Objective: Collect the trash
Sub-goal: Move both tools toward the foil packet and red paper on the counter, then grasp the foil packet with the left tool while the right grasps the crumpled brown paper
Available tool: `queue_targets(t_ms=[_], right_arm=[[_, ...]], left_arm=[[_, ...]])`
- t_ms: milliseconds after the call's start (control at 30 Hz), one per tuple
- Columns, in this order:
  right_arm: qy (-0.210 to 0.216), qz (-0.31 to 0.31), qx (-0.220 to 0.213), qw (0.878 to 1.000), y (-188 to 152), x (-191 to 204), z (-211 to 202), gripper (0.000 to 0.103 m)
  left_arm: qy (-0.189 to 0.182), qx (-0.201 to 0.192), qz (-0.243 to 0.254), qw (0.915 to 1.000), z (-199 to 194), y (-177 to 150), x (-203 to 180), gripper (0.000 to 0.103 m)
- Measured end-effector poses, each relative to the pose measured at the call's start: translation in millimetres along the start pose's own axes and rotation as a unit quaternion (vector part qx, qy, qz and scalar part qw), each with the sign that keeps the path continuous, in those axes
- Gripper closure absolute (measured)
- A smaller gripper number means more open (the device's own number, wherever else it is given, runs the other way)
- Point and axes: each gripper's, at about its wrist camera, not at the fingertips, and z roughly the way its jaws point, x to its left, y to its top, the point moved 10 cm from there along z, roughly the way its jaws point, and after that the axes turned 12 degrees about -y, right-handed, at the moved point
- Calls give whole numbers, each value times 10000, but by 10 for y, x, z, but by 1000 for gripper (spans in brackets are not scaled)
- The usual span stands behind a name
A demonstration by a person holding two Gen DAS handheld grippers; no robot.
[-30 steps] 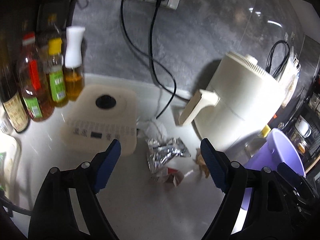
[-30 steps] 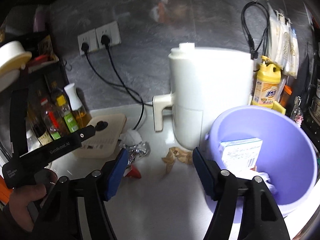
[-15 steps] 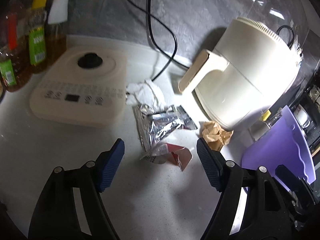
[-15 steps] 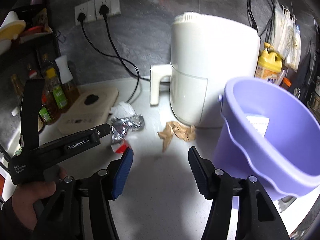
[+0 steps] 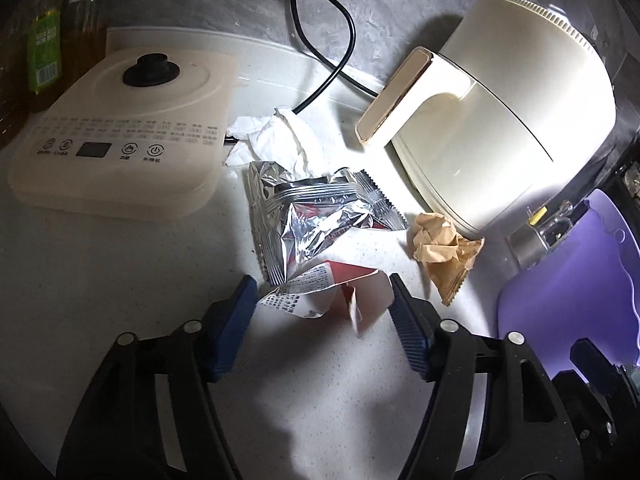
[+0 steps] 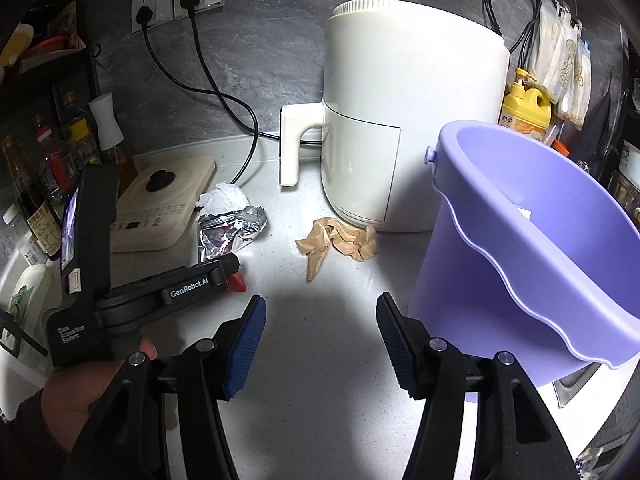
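Trash lies on the white counter: a torn red and white wrapper, a silver foil bag, a crumpled white tissue and a crumpled brown paper. My left gripper is open, low over the counter, its fingers on either side of the red and white wrapper. My right gripper is open and empty above bare counter, beside the purple bucket. The foil bag, the tissue and the brown paper also show in the right wrist view.
A white air fryer stands at the back, just behind the brown paper. A cream induction cooker lies left of the trash. Bottles line the far left. Two black cords run down from wall sockets.
My left gripper has dropped down and forward to the trash pile, and its fingers now bracket the red and white wrapper. My right gripper has lowered and tilted, so the bucket's inside is less visible.
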Motion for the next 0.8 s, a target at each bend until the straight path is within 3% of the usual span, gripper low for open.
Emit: queue_targets(t_ms=[267, 533, 567, 600, 800], right_arm=[[73, -70, 1, 9999, 10, 79, 20, 46], [286, -124, -83, 9995, 107, 259, 61, 46], [300, -132, -87, 9994, 116, 278, 72, 46], [315, -137, -88, 9994, 124, 294, 85, 46], [280, -171, -30, 9995, 177, 371, 234, 46]], left_arm=[[147, -175, -109, 9997, -164, 62, 112, 46], [262, -550, -56, 9981, -529, 211, 206, 60], [277, -576, -60, 9979, -544, 239, 210, 89], [286, -526, -78, 9982, -548, 247, 239, 100], [328, -681, -133, 9970, -625, 351, 362, 100]])
